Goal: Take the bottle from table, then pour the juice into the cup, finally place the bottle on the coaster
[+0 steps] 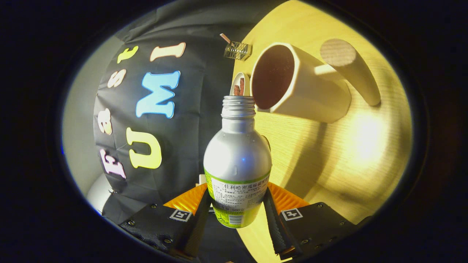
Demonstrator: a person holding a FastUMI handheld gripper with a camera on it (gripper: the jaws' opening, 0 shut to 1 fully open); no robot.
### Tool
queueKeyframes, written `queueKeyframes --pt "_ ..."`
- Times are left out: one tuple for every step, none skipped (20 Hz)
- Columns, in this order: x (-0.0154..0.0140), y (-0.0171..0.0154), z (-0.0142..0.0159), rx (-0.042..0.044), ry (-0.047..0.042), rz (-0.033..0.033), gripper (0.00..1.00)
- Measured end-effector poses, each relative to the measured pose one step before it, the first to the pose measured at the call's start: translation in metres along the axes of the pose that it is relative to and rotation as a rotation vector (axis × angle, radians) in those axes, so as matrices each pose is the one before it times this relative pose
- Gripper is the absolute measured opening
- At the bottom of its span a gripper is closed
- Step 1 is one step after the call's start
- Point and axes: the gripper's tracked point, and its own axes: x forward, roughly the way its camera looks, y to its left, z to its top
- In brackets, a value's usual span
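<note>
Bottle (237,160) clamped between tongs (237,209), uncapped, mouth at cup (292,82) rim, cup at 1 o'clock on worktop (351,160). Rolled sideways for pouring. No stream visible. Coaster not identified.

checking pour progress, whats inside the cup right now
The cup shows a dark reddish-brown interior; whether that is juice or shadow cannot be told, and its bottom is hidden. The gripper jaws clamp the bottle, its open mouth at the cup's rim.
</note>
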Motion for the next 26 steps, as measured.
queueKeyframes --pt "0.00004 0.00235 -0.00039 0.02064 0.00311 0.00147 0.74" --pt "0.00044 0.00267 -0.00053 0.01399 0.00382 0.00214 0.74" --pt "-0.00168 0.00222 0.00014 0.01248 0.00402 0.00296 0.74" --pt "-0.00004 0.00106 0.00096 0.01440 -0.00024 0.00267 0.74" --pt "-0.00176 0.00095 0.00076 0.01716 -0.00130 0.00150 0.74" --pt "-0.00039 0.00103 0.00165 0.01955 -0.00298 0.00091 0.74" --pt "-0.00116 0.00174 0.00083 0.02107 -0.00165 0.00504 0.74" --pt "0.00006 0.00117 0.00236 0.02190 -0.00019 0.00424 0.74" --pt "-0.00194 0.00092 0.00338 0.01718 -0.00011 0.00324 0.74" --pt "0.00011 0.00031 -0.00021 0.01133 0.00011 0.00113 0.74" --pt "-0.00173 0.00052 -0.00153 0.01018 0.00154 0.00081 0.74" --pt "0.00092 0.00163 0.00033 0.01077 0.00066 0.00087 0.74" --pt "-0.00003 0.00201 0.00189 0.01200 0.00024 0.00000 0.74" --pt "-0.00046 0.00082 0.00069 0.01213 0.00160 0.00226 0.74" --pt "-0.00096 0.00189 0.00056 0.01424 -0.00012 0.00331 0.74" --pt "-0.00106 -0.00121 0.00092 0.01455 0.00120 0.00126 0.74" --pt "-0.00283 -0.00085 0.00000 0.01681 -0.00164 0.00129 0.74" --pt "-0.00130 -0.00170 0.00084 0.02173 -0.00126 0.00078 0.74" --pt "-0.00010 0.00021 -0.00125 0.01969 0.00066 0.00206 0.74" --pt "0.00014 0.00006 -0.00037 0.01258 0.00087 0.00392 0.74" --pt "0.00049 0.00028 -0.00120 0.00461 0.00275 0.00241 0.74" --pt "0.00115 -0.00017 -0.00099 0.00050 0.00318 -0.00163 0.74" --pt "-0.00082 0.00241 0.00124 0.00334 0.00090 0.00124 0.74" --pt "-0.00059 0.00021 0.00074 0.00412 0.00261 -0.00095 0.74" --pt "-0.00116 0.00069 0.00027 0.00327 -0.00002 0.00185 0.74" --pt "-0.00093 0.00044 0.00079 0.00986 0.00393 0.00025 0.74"
